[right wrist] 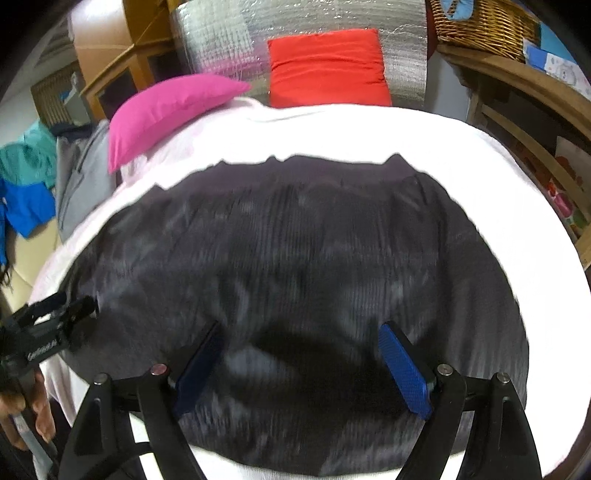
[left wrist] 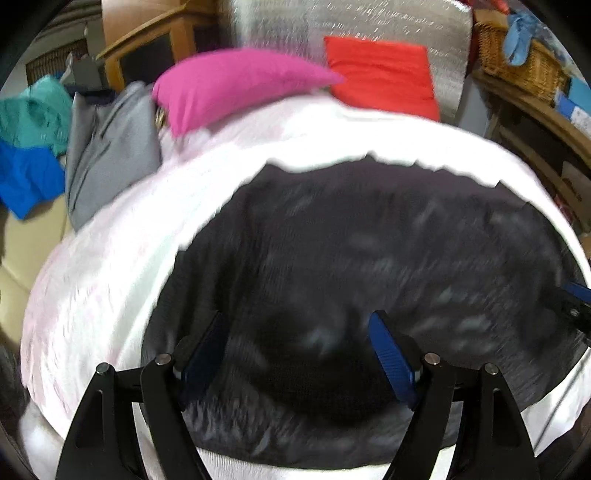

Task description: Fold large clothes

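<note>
Dark ribbed garment (left wrist: pixel 369 266), black or very dark grey, is lying spread flat across the middle of a white-covered bed (left wrist: pixel 110 258), its far edge showing a jagged outline against the white cover and its near edge reaching toward both cameras. Left tongs (left wrist: pixel 299 354) are hanging over the near part of the cloth with their blue pads (left wrist: pixel 391 362) standing wide apart, released, nothing pinched between them. Right tongs (right wrist: pixel 303 365) are likewise standing spread over the near part of the garment, blue pads (right wrist: pixel 406 373) well apart and holding nothing. In the right wrist view the left tongs are showing at the near left edge of the cloth, with a person's hand (right wrist: pixel 22 417) gripping the handle below. Both views are blurring. At the far end of the bed a pink cushion (left wrist: pixel 236 85) is lying to the left and a red cushion (left wrist: pixel 384 77) to the right, against a silvery panel (left wrist: pixel 369 22). A grey garment (left wrist: pixel 110 147) is lying beside the bed on the left, with teal cloth (left wrist: pixel 33 110) and blue cloth (left wrist: pixel 26 177) further left. A wicker basket (right wrist: pixel 484 26) is sitting on a wooden shelf (right wrist: pixel 517 77) at the far right.
</note>
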